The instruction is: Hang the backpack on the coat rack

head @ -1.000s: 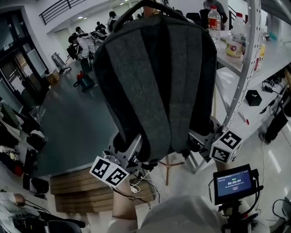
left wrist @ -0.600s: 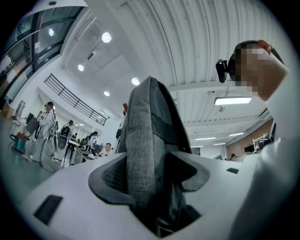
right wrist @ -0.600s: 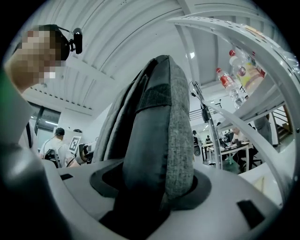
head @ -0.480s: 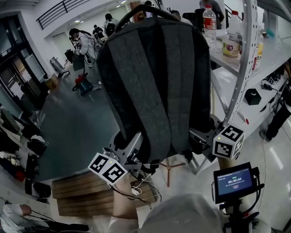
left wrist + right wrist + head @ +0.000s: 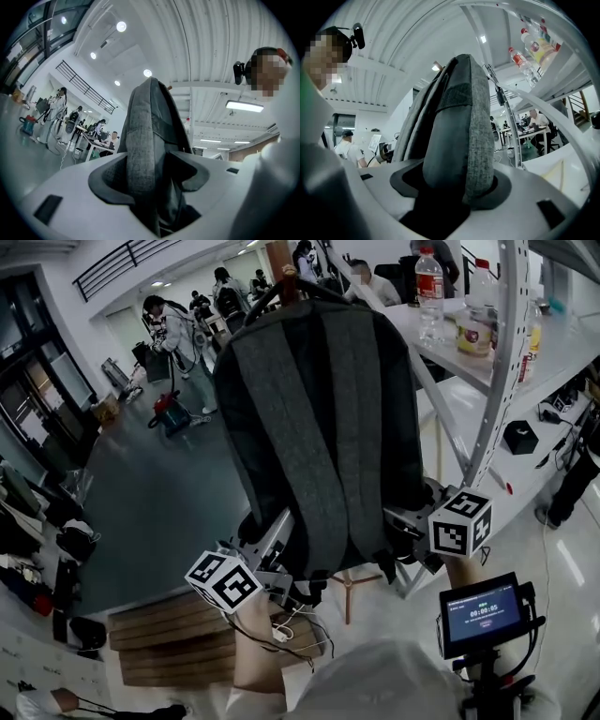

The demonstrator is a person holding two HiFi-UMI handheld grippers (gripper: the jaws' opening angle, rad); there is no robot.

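Note:
A dark grey backpack (image 5: 323, 418) hangs upright in the middle of the head view, its shoulder straps towards me. My left gripper (image 5: 281, 554) is shut on its lower left edge, and my right gripper (image 5: 405, 526) is shut on its lower right edge. In the left gripper view the grey fabric (image 5: 140, 154) fills my left gripper (image 5: 150, 187). The right gripper view shows the padded edge (image 5: 461, 140) pinched in my right gripper (image 5: 459, 183). The black top handle (image 5: 267, 294) loops by the wooden top of the coat rack (image 5: 279, 254). The rack's legs (image 5: 349, 585) show below the bag.
A white metal shelf frame (image 5: 492, 381) with bottles (image 5: 428, 282) stands close on the right. A small screen on a stand (image 5: 481, 610) is at lower right, and wooden pallets (image 5: 169, 634) lie at lower left. Several people work around desks in the far hall.
The backpack has sunk and shifted slightly away, so its top handle and the rack's wooden top now show above it. Both grippers came down a little with it, still gripping.

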